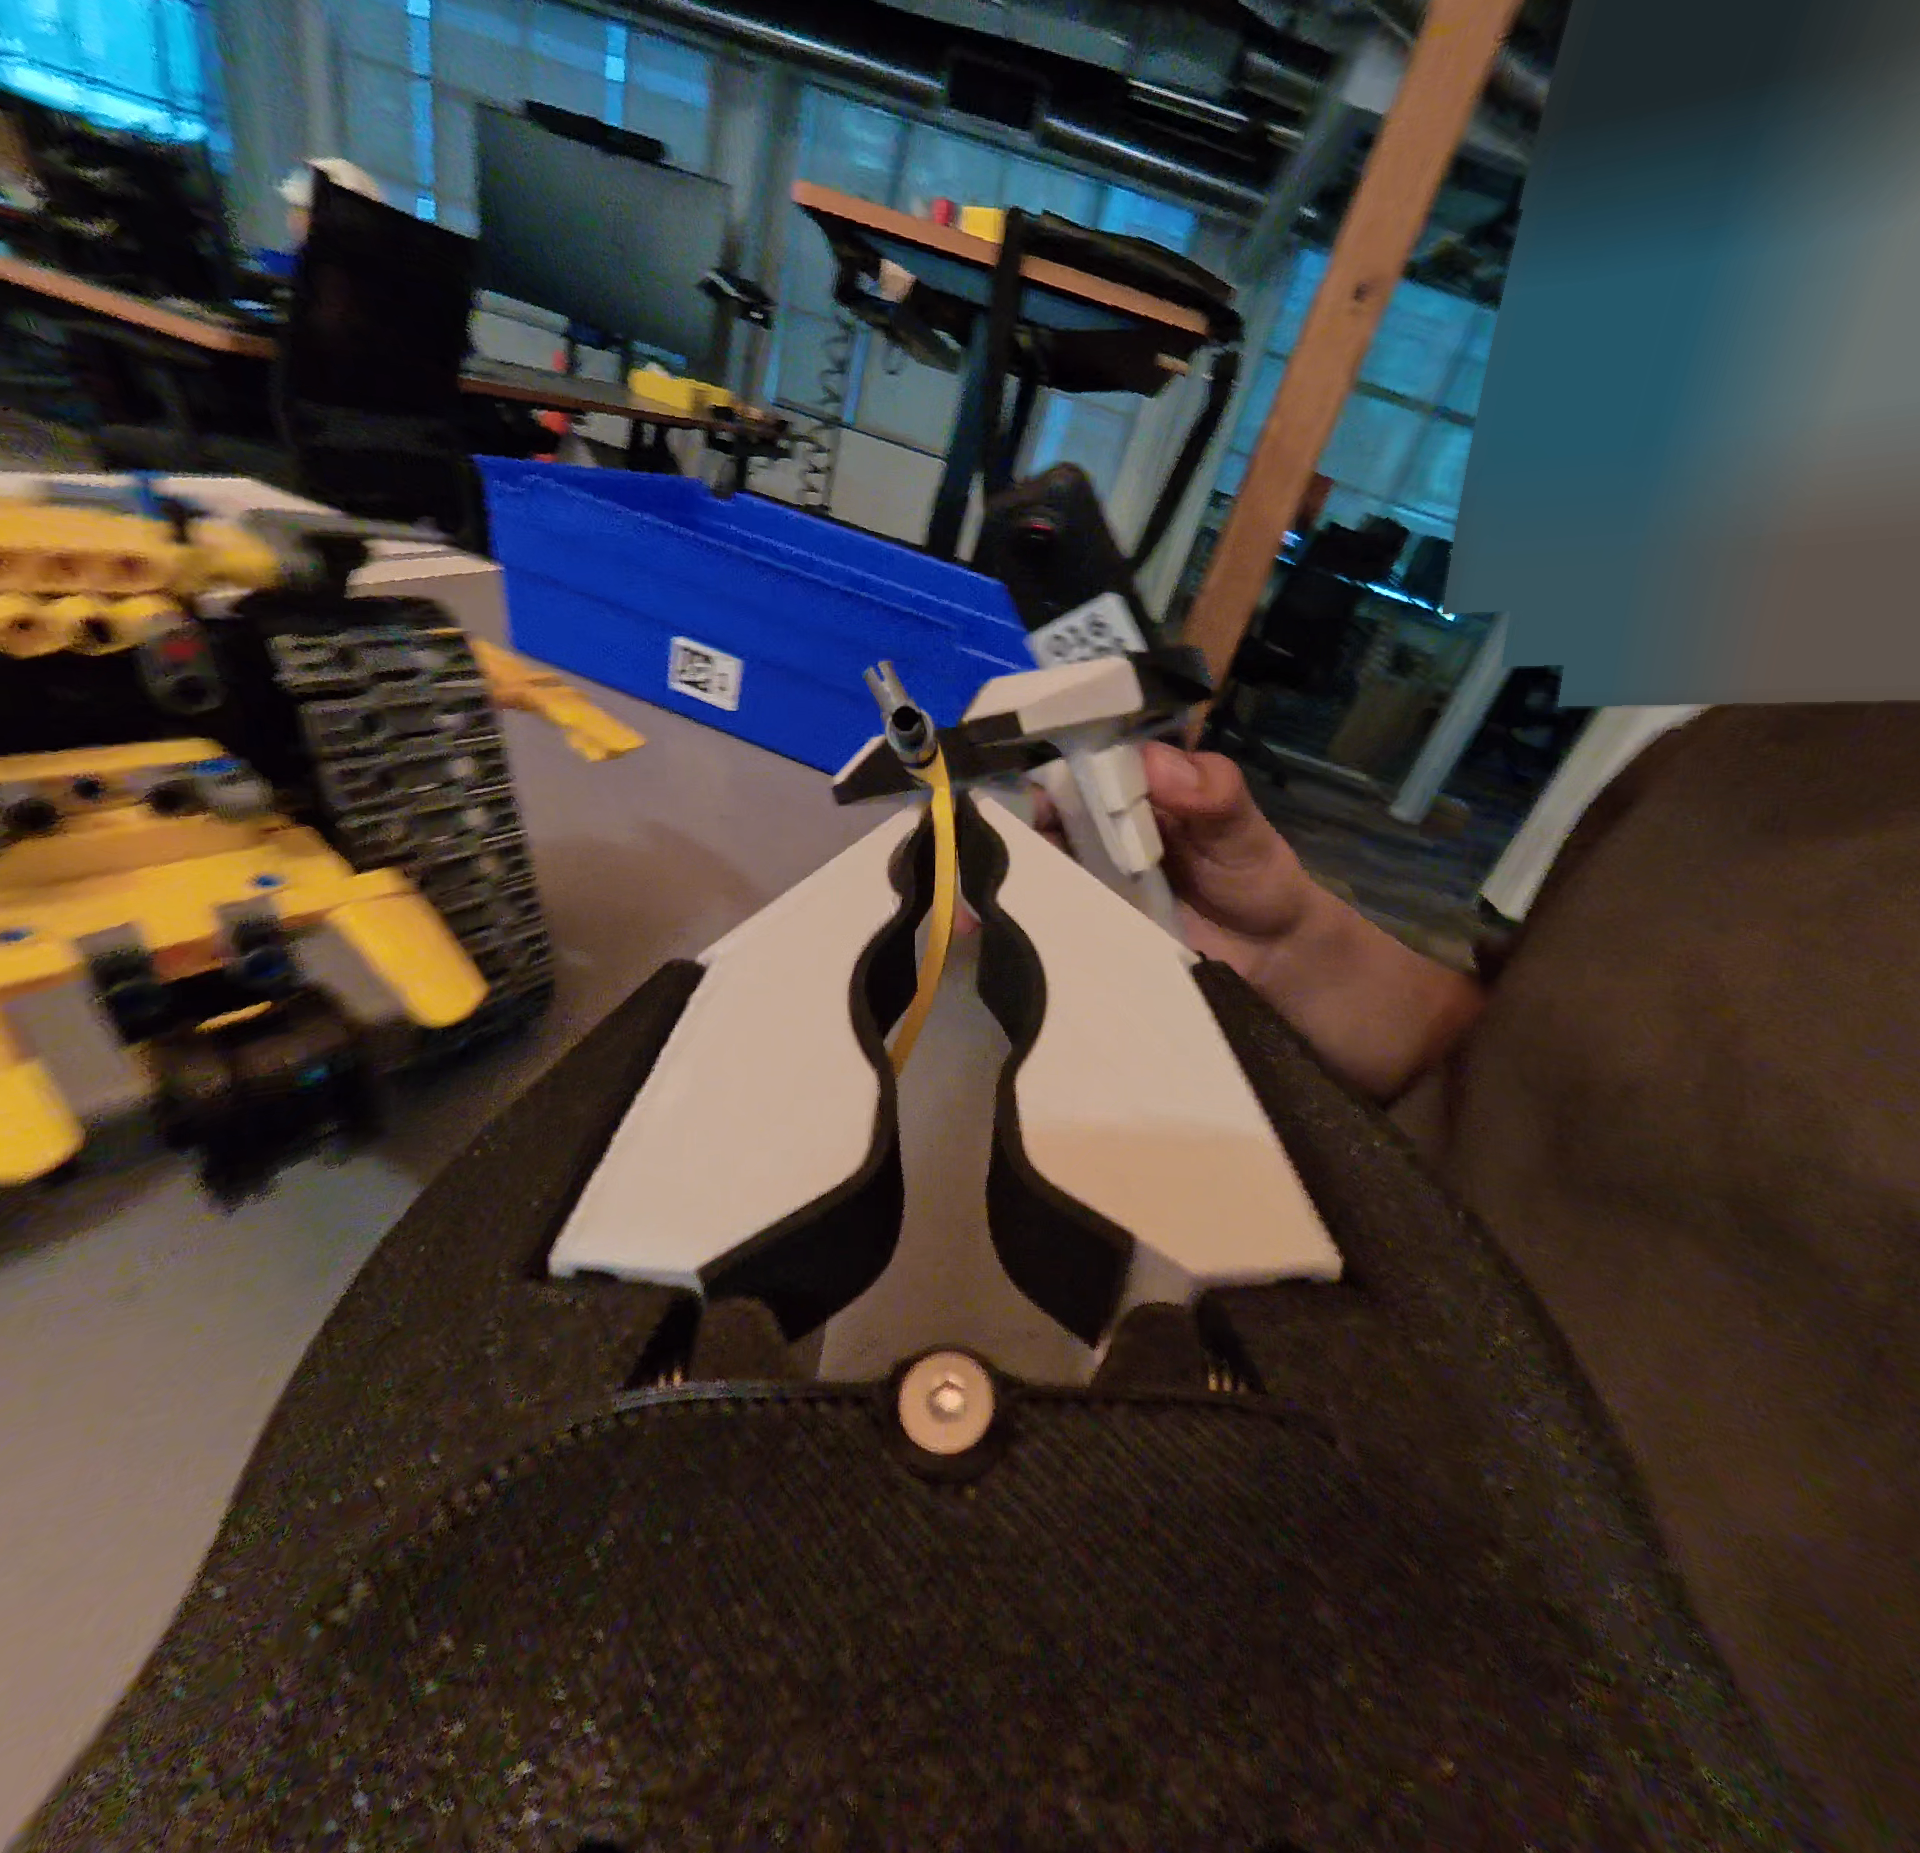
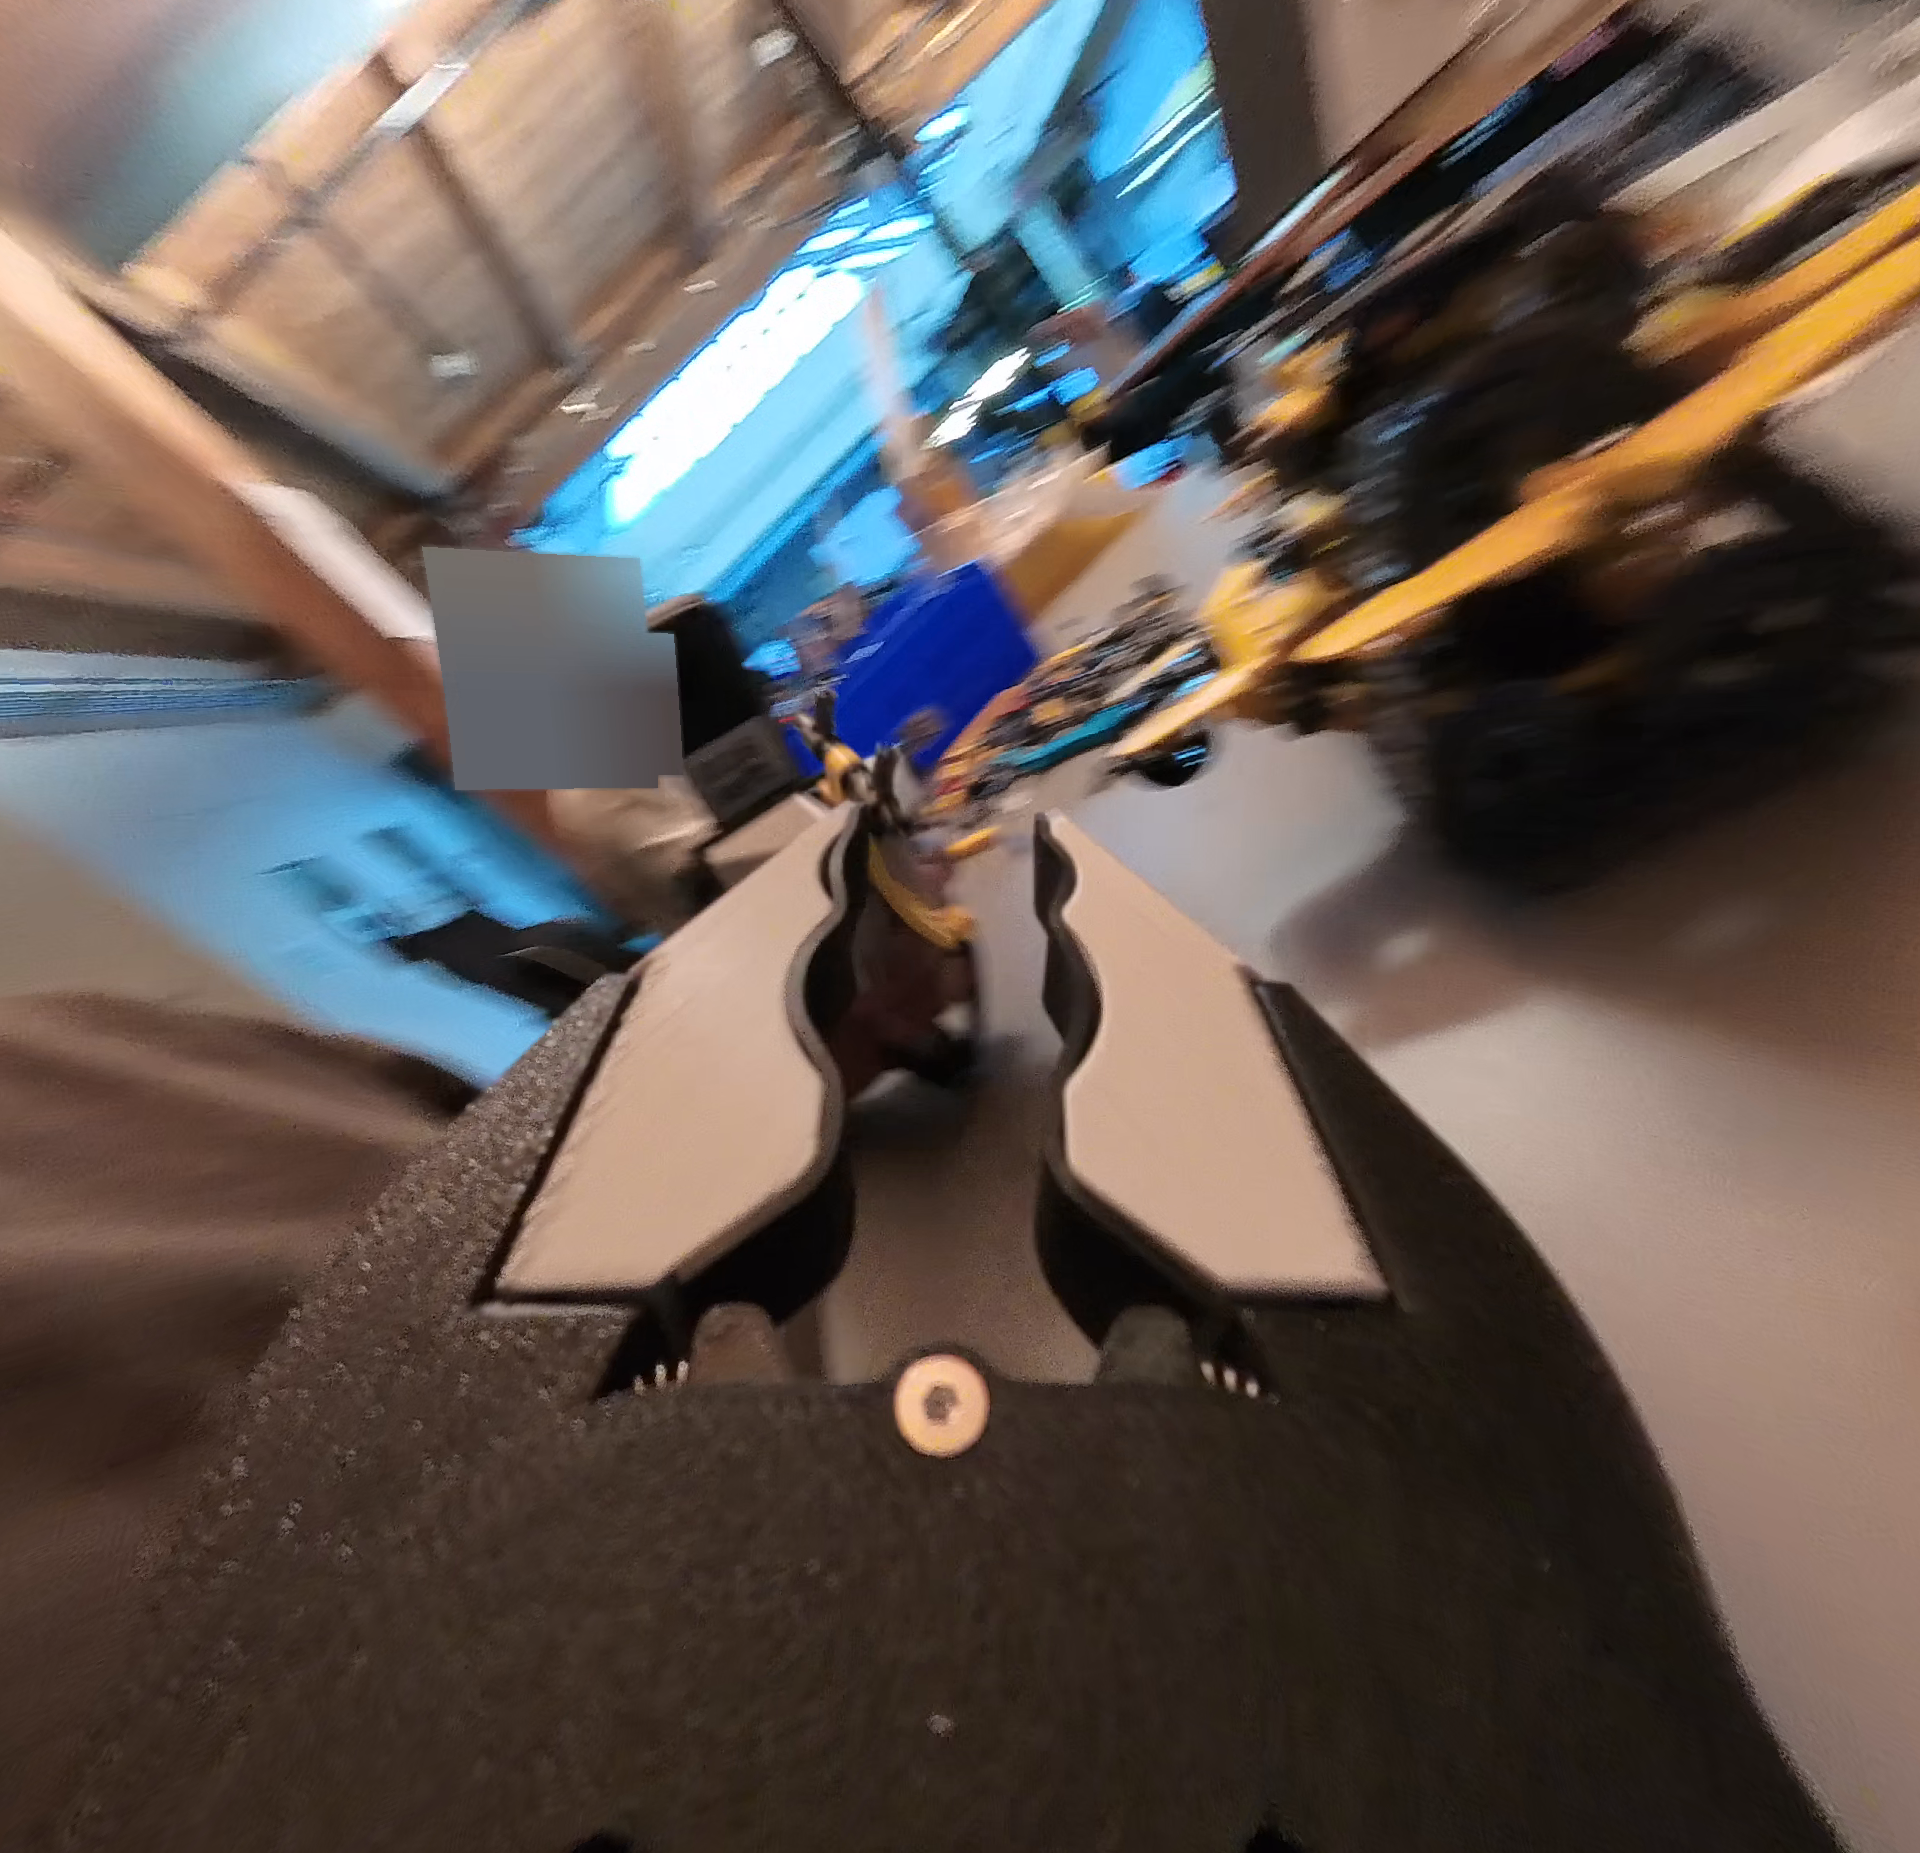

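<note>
Left hand-held gripper (image 1: 940, 816) is pinching a thin yellow tube (image 1: 940, 868) right at its tips, the grey connector end (image 1: 902, 725) poking out above. The right hand-held gripper (image 2: 951, 827) is spread, its tips right beside that tube. Yellow tracked toy vehicle (image 1: 239, 868) and blue bin (image 1: 748, 598) sit on the grey desk (image 1: 665, 847) off to the left.

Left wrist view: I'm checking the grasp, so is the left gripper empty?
No: the left gripper is shut on a thin yellow hose with a grey connector at its far end.
</note>
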The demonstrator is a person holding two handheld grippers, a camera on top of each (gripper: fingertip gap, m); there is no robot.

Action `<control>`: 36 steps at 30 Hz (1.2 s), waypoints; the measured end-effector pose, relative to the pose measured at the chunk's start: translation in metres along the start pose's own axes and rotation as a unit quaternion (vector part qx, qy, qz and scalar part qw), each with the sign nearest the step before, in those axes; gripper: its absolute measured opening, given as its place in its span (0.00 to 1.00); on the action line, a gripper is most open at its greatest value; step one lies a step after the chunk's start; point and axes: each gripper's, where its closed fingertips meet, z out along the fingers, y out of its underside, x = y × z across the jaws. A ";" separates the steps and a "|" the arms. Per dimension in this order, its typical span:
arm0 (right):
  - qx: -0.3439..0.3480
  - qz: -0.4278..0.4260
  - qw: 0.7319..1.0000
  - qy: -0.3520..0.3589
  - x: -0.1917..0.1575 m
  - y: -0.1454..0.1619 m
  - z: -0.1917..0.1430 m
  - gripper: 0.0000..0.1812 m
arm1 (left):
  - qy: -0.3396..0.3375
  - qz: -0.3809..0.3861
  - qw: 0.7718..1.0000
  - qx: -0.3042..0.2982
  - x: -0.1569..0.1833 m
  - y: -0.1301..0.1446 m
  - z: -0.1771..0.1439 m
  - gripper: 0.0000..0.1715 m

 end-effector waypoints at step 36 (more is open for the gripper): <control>0.032 -0.139 0.986 0.092 -0.015 0.003 0.013 0.07 | -0.294 0.324 0.895 -0.085 -0.010 0.008 0.019 0.05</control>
